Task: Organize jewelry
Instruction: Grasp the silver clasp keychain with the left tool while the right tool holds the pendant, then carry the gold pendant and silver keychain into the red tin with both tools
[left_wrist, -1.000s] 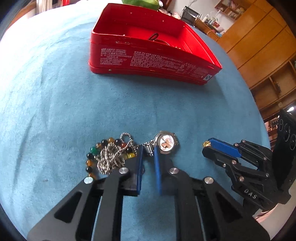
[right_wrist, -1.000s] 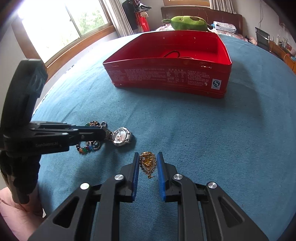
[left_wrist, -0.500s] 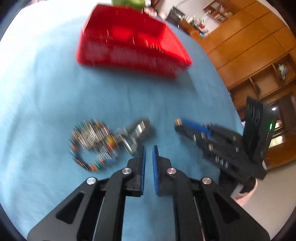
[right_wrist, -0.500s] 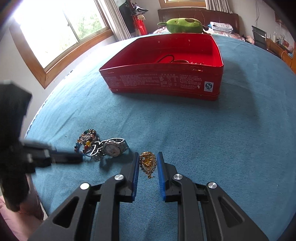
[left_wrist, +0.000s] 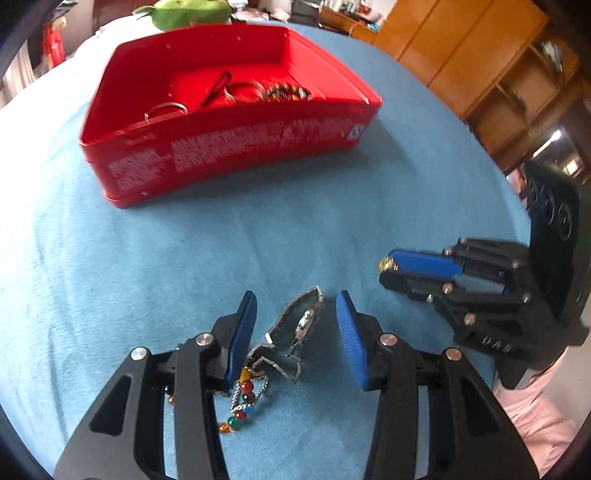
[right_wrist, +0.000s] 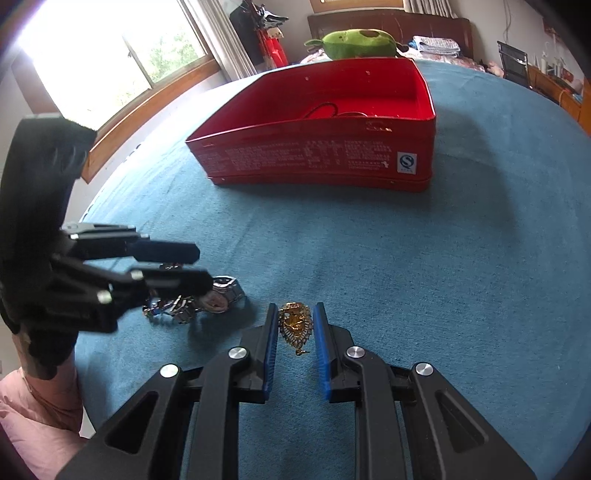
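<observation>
A silver wristwatch (left_wrist: 301, 325) lies on the blue cloth between the open fingers of my left gripper (left_wrist: 295, 310), with a beaded bracelet (left_wrist: 242, 398) and a chain just behind it. The watch also shows in the right wrist view (right_wrist: 221, 295), partly under the left gripper (right_wrist: 195, 264). My right gripper (right_wrist: 295, 314) holds a gold brooch (right_wrist: 295, 325) between its pads, just above the cloth. In the left wrist view the right gripper (left_wrist: 386, 267) shows the gold piece at its tips. The red tin (left_wrist: 258, 144) holds rings and a chain.
The red tin (right_wrist: 325, 158) stands at the far side of the round table (right_wrist: 461, 258), open at the top. A green plush toy (right_wrist: 354, 42) lies behind it. Wooden cabinets (left_wrist: 480, 66) stand to the right, a window (right_wrist: 110, 62) to the left.
My left gripper has opened wide and moved over the watch, which now lies between its fingers. The right gripper has stayed shut on the gold brooch, barely moved.
</observation>
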